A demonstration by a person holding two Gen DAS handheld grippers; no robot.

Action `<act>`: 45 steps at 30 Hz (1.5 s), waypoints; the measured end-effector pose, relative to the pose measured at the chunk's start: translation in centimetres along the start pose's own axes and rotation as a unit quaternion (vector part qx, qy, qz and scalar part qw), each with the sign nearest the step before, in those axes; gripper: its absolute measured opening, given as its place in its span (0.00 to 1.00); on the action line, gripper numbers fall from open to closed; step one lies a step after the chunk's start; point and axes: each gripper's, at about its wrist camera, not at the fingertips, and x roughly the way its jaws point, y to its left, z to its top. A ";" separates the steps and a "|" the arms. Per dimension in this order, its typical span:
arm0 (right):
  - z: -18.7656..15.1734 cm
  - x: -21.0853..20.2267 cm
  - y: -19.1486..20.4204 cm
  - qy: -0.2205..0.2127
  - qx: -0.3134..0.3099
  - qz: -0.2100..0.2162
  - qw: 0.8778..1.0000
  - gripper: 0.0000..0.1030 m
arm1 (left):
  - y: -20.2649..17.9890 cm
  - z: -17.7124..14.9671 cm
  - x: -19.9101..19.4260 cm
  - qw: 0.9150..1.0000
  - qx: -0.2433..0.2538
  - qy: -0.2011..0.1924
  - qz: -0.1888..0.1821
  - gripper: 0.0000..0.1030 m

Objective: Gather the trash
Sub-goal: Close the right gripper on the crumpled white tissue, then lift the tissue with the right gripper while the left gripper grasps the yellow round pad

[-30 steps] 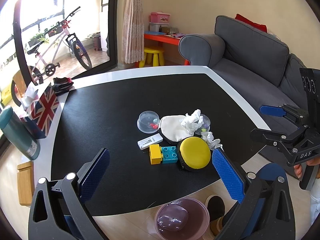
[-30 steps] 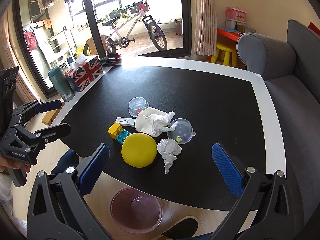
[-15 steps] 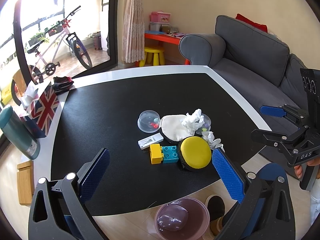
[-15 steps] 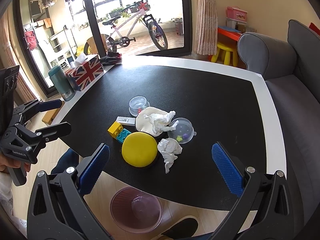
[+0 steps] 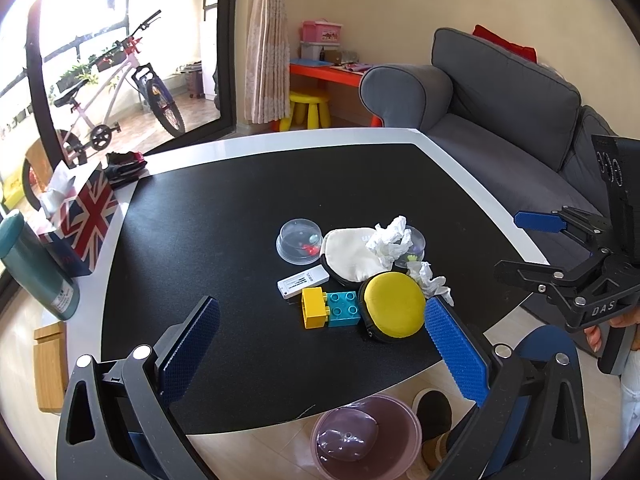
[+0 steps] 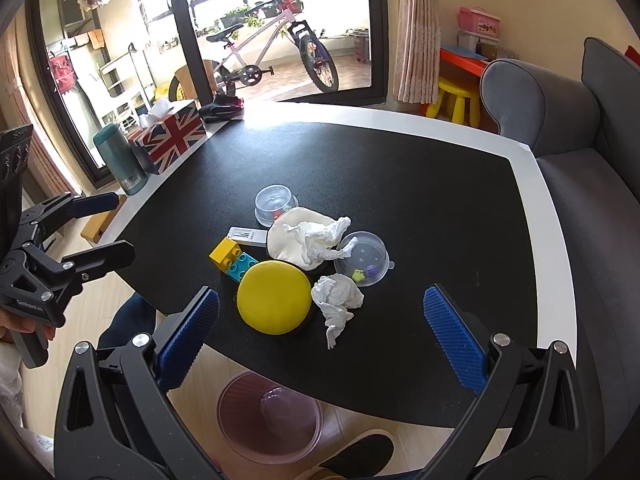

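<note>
Two crumpled white tissues lie in a cluster on the black table: one [image 6: 337,300] beside a yellow round case [image 6: 274,297], one [image 6: 318,240] on a cream pouch [image 6: 285,238]. They also show in the left wrist view, the first tissue [image 5: 430,278] and the second [image 5: 390,236]. A pink bin [image 6: 269,416] stands on the floor below the table's near edge. My left gripper [image 5: 320,340] and right gripper [image 6: 320,328] are open and empty, held above the near edge, short of the cluster.
Two clear dome lids [image 6: 276,204] [image 6: 362,260], a yellow and teal brick [image 6: 234,258] and a white stick [image 6: 247,236] sit in the cluster. A flag tissue box [image 6: 172,140] and teal bottle [image 6: 120,164] stand far left. A grey sofa [image 5: 500,120] is on the right.
</note>
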 end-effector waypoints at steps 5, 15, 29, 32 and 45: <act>-0.2 2.6 -0.4 0.038 -0.019 -0.010 0.999 0.97 | 0.0 -0.2 0.3 1.000 -0.001 0.004 0.000 0.95; -1.4 7.7 -2.0 0.123 -0.057 -0.009 0.991 0.97 | -0.2 -0.1 0.7 1.000 -0.003 0.010 0.000 0.95; -2.1 10.6 -2.4 0.150 -0.069 0.036 0.986 0.35 | -0.1 -0.3 1.4 1.000 -0.009 0.020 0.001 0.95; -2.2 10.6 -2.2 0.155 -0.070 0.042 0.985 0.18 | 0.0 -0.3 1.6 1.000 -0.011 0.023 0.000 0.95; -1.1 7.6 -2.9 0.100 -0.027 0.031 0.994 0.07 | -0.4 -0.4 2.2 1.000 -0.009 0.029 -0.001 0.95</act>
